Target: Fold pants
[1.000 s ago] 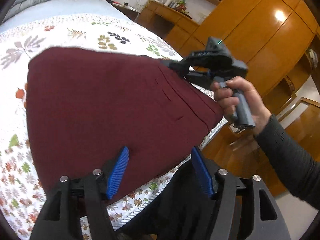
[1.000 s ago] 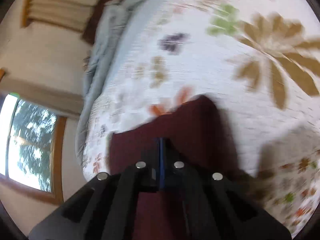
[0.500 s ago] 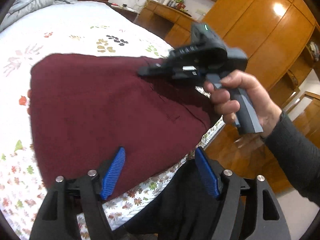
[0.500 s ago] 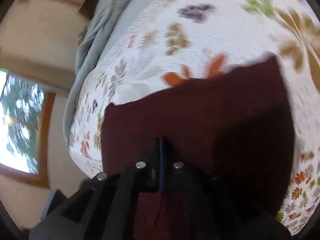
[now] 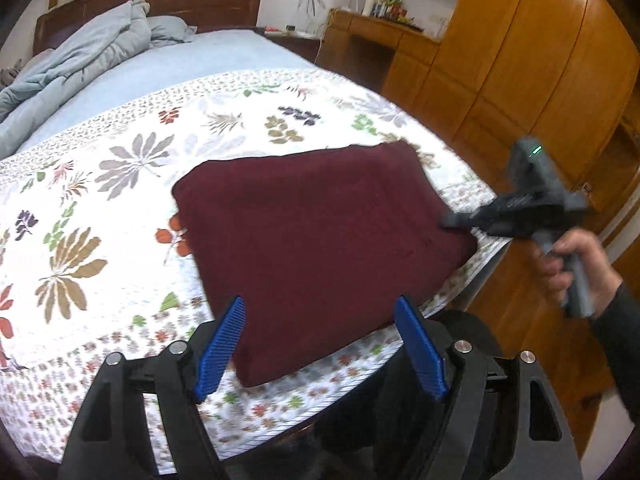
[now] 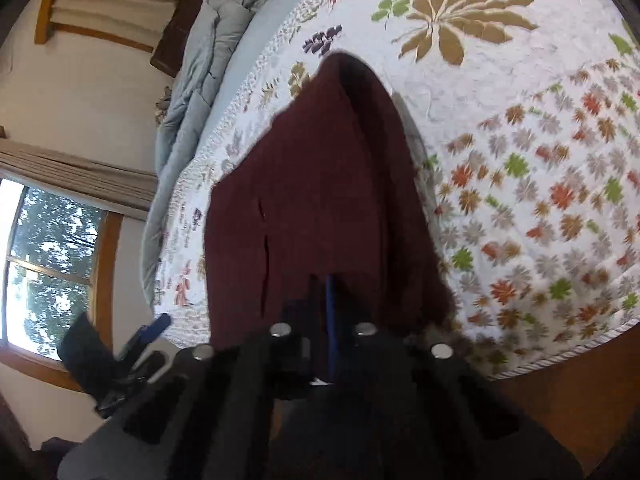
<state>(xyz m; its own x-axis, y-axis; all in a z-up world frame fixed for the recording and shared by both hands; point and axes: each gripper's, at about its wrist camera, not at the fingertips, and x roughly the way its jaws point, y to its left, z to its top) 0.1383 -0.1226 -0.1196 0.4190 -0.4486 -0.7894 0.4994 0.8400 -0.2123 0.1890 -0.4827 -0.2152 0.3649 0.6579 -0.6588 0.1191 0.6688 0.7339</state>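
A floral quilt covers the bed's foot end. The folded maroon pants lie near its corner, long axis running toward the side edge. Left tongs opening, empty above the near hem; right tongs opening, nothing visibly clamped.

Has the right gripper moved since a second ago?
Yes. In the left wrist view the right gripper has pulled away to the right, off the folded maroon pants toward the wooden wardrobe, its jaws opening.

Floral quilt, wooden wardrobe
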